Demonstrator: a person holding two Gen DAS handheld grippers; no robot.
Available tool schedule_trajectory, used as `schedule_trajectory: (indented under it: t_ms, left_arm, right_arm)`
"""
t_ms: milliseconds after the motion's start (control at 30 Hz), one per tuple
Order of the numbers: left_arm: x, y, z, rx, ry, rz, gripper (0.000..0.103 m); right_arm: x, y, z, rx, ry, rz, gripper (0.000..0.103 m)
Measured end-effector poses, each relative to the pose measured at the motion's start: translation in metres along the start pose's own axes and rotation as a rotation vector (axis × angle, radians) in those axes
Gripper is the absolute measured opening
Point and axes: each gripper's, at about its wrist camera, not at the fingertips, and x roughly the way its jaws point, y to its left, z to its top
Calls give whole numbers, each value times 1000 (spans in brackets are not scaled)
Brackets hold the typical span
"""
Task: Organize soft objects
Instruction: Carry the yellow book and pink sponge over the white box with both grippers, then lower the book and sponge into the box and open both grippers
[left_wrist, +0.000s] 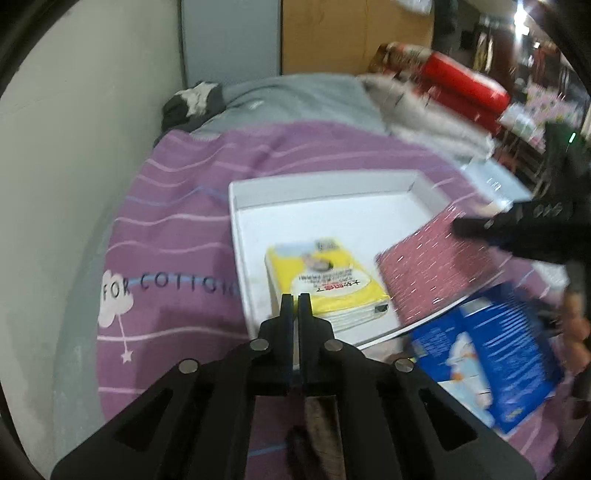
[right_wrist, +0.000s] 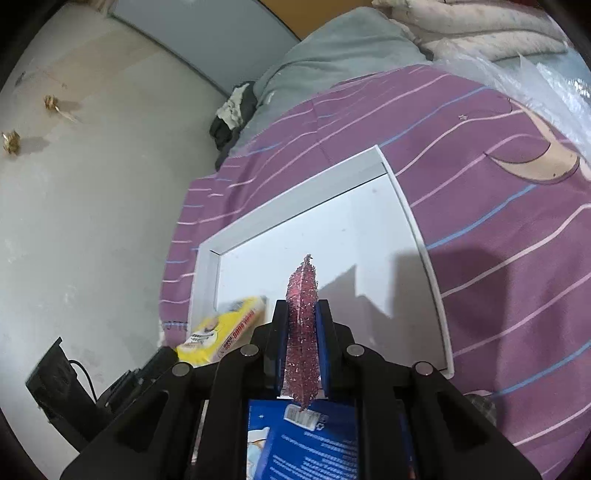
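Black plastic makes up both tongs. The left tongs (left_wrist: 294, 306) are clenched with nothing between the tips, and they hang just over the near edge of a white tray (left_wrist: 332, 214). The right tongs (right_wrist: 302, 314) are grasping a pink sparkly pack (right_wrist: 303, 332) by its edge, so in the right wrist view it looks thin and stands up between the two fingers. In the left wrist view the same pink pack (left_wrist: 428, 266) shows its flat side, held up over the right side of the tray by the right tongs (left_wrist: 480, 229), though that part is blurry. Under the right tongs lies a blue pack (right_wrist: 306, 443) with white writing; in the left wrist view the blue pack (left_wrist: 491, 354) sits on the bed just beside the tray's right corner. Inside the tray, near the front, lies a yellow pack (left_wrist: 325, 280) of tissues, flat on the bottom. The tray rests on a purple blanket (left_wrist: 177, 206) with thin pink and blue stripes. Farther back is a grey blanket (left_wrist: 295, 96), then a small dark and white cloth (left_wrist: 195, 103) by the wall. Far to the right are a fluffy white blanket (left_wrist: 424, 114) and a red roll (left_wrist: 465, 88).
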Motion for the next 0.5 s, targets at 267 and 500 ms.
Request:
schedule_trajectory:
  t_ms: [267, 500]
  left_arm:
    - [4, 1, -7, 3, 29, 48, 2]
    - [-24, 10, -6, -80, -81, 17, 51]
  right_arm:
    - [29, 6, 5, -2, 49, -58, 13]
    - [55, 15, -3, -45, 130, -88, 13]
